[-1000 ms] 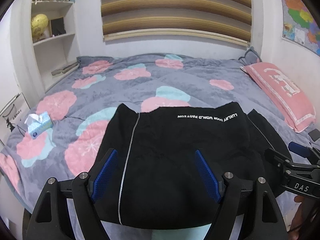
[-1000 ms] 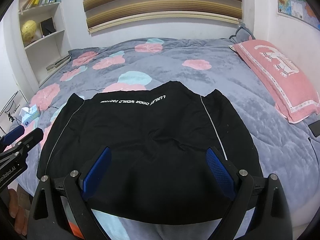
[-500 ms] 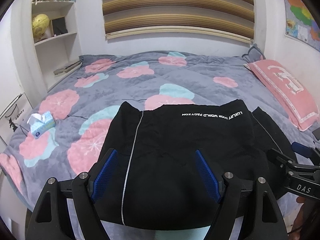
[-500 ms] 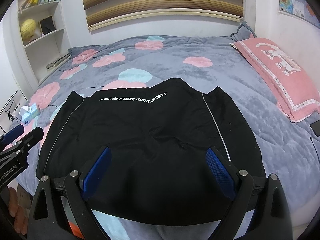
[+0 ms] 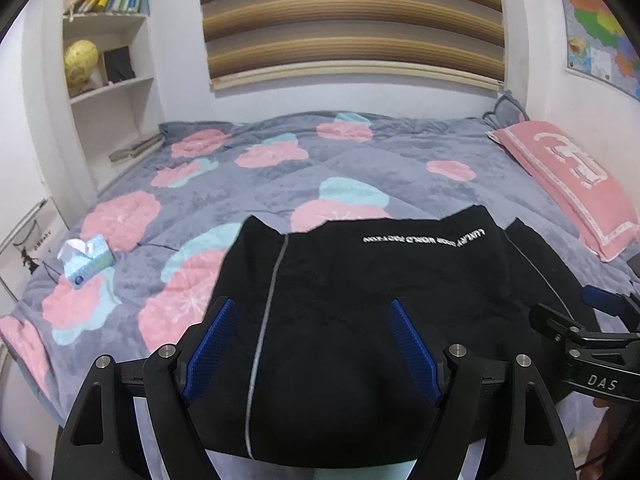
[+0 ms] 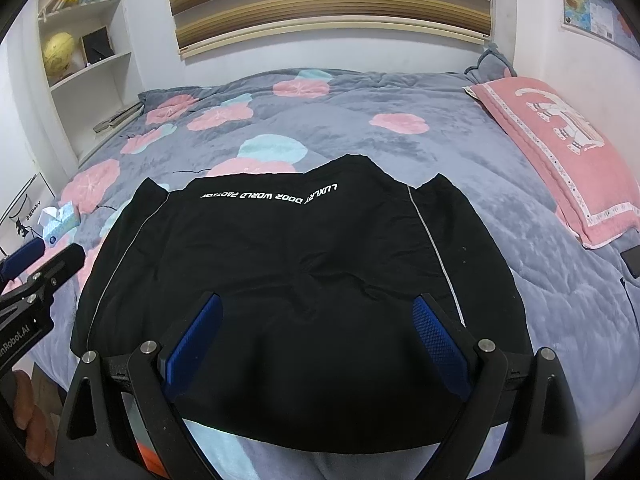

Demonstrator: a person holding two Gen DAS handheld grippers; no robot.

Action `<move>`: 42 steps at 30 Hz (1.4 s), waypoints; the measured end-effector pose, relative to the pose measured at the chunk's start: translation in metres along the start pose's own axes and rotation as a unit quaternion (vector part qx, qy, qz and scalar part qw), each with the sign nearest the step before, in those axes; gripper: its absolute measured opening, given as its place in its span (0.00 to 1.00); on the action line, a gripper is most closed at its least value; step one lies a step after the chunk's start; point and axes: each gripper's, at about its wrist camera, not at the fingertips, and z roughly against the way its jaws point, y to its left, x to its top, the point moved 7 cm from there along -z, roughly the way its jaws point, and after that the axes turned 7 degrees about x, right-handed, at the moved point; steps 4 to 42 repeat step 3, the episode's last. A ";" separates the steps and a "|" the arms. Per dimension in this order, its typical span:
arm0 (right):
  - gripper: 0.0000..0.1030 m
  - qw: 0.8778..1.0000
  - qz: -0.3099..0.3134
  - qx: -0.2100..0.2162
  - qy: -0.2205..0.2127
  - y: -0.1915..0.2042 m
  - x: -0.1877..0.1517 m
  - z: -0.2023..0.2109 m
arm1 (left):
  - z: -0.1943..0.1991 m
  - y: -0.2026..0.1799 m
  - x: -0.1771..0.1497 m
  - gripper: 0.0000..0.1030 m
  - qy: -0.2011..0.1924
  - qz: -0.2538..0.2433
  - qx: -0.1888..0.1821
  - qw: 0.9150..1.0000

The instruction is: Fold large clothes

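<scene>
A black garment (image 5: pixel 360 300) with grey side stripes and white lettering lies flat at the near edge of the bed; it also shows in the right wrist view (image 6: pixel 304 272). My left gripper (image 5: pixel 310 344) is open and empty, held above the garment's near left part. My right gripper (image 6: pixel 316 336) is open and empty above the near middle of the garment. The right gripper also shows at the right edge of the left wrist view (image 5: pixel 576 320), and the left gripper at the left edge of the right wrist view (image 6: pixel 44 260).
The bed has a grey quilt with pink and teal flowers (image 5: pixel 280 168). A tissue box (image 5: pixel 86 260) lies on its left side. A pink pillow (image 6: pixel 560 132) lies at the right. White shelves (image 5: pixel 108 80) stand at the back left.
Both grippers have drawn back and tilted up slightly, so the garment sits lower in both views. The garment has not moved, and both grippers stay open.
</scene>
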 end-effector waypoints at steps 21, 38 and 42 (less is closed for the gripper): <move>0.94 1.000 0.000 -0.001 0.000 0.000 0.000 0.000 | -0.001 0.002 0.001 0.78 0.004 0.004 -0.010 1.000; 0.94 1.000 0.000 -0.001 0.000 0.000 0.000 0.000 | -0.001 0.002 0.001 0.78 0.004 0.004 -0.010 1.000; 0.94 1.000 0.000 -0.001 0.000 0.000 0.000 0.000 | -0.001 0.002 0.001 0.78 0.004 0.004 -0.010 1.000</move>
